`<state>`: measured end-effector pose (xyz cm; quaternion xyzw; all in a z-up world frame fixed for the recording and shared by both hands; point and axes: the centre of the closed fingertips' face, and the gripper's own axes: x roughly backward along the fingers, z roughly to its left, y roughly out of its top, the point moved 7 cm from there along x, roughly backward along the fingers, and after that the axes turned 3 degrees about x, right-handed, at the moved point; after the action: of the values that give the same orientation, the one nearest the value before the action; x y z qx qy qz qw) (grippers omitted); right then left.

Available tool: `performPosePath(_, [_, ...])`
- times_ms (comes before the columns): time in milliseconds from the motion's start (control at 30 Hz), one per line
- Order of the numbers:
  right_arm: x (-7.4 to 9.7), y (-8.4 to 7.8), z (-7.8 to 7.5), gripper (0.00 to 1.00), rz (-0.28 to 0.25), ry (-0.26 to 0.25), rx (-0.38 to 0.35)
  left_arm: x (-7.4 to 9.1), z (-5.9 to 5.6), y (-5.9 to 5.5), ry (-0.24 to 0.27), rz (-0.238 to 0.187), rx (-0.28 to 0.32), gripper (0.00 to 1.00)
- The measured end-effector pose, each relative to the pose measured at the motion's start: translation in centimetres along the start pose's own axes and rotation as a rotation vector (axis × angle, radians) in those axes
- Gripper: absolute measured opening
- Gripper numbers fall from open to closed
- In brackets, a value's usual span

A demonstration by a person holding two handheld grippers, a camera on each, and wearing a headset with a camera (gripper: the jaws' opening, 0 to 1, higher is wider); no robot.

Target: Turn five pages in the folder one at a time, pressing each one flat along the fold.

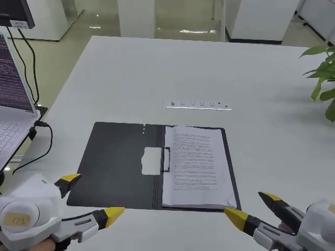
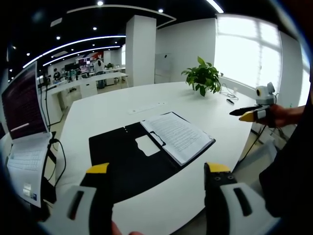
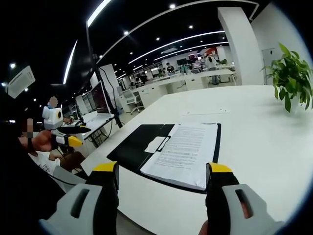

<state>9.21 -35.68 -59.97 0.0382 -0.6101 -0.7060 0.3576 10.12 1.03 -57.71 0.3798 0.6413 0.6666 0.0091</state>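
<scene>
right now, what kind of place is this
Most likely an open-plan office: a large white table with an open folder on it, a laptop and a potted plant by its edges, and rows of desks with monitors behind.

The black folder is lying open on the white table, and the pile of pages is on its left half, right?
Not quite. The folder does lie open on the white table, but the pile of pages sits on its right half, not its left. The head view shows this plainly.
</scene>
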Motion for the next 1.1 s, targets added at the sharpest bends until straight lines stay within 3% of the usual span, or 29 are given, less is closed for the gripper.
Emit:
performPosePath(633, [1.2, -0.8, -0.5, 0.72, 0.004, -0.027, -0.015, 0.1, -1.1, 0.0, -0.007, 0.005, 0.002, 0.77])
performPosePath(1100, [1.1, -0.8, 0.1, 0.72, 0.015, -0.021, -0.005, -0.2, -0.9, 0.0, -0.015, -0.002, 0.007, 0.77])
